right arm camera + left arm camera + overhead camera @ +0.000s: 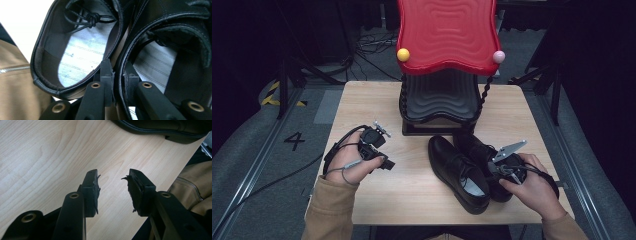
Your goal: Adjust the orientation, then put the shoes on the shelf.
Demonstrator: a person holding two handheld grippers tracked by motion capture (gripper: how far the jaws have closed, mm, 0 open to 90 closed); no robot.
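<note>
My right tool [492, 167] was clenched on the inner rims of the two black shoes [459, 170], which stood side by side near the front right edge of the worktop [412, 190]. One jaw was inside each shoe. My left tool [113, 191] was released and held nothing, hovering over bare wood near the left edge.

Legible markings, one item:

1. Numeral "4" [294, 140], dark, painted or taped on the grey floor [257, 165], beside the left edge of the table [412, 195], in the high view.

No brand, label or lettering can be read on the shoes, the insoles, the red stand or the grippers.
</note>
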